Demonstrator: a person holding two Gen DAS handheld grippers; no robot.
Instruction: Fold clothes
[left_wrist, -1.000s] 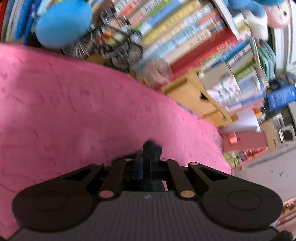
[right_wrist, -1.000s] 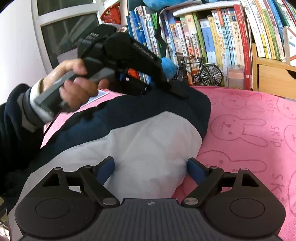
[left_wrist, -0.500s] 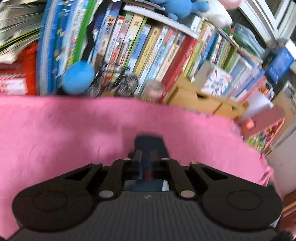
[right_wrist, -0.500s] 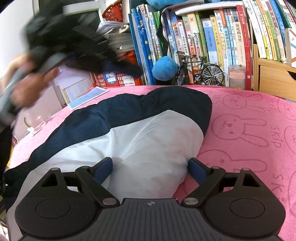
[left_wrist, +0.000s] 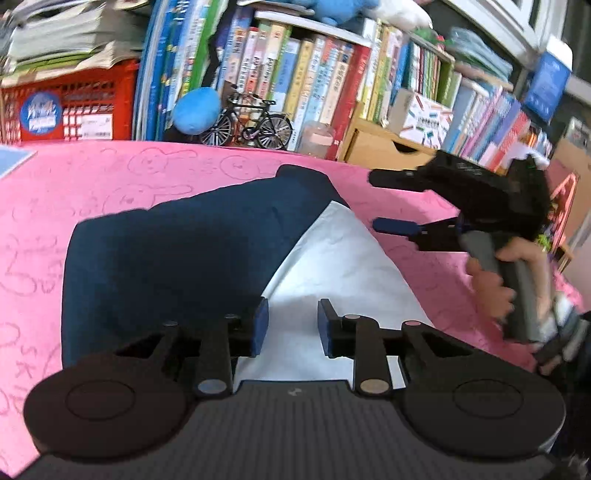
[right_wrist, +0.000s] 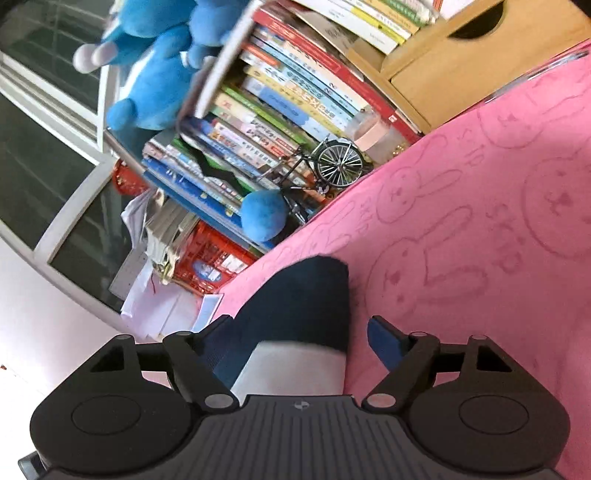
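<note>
The navy-and-white garment (left_wrist: 207, 251) is lying on the pink rabbit-print cover (left_wrist: 110, 177), partly folded, navy over white; more folds are probably remaining. The left gripper (left_wrist: 291, 325) is hovering over its near white part, jaws opening, nothing pinched. The right gripper (left_wrist: 391, 203) (tilted on its side) is reaching at the garment's far corner, jaws spread and closing, seemingly not gripping yet. Open cover is lying all around; the books (left_wrist: 303, 81) are crowding the far edge.
</note>
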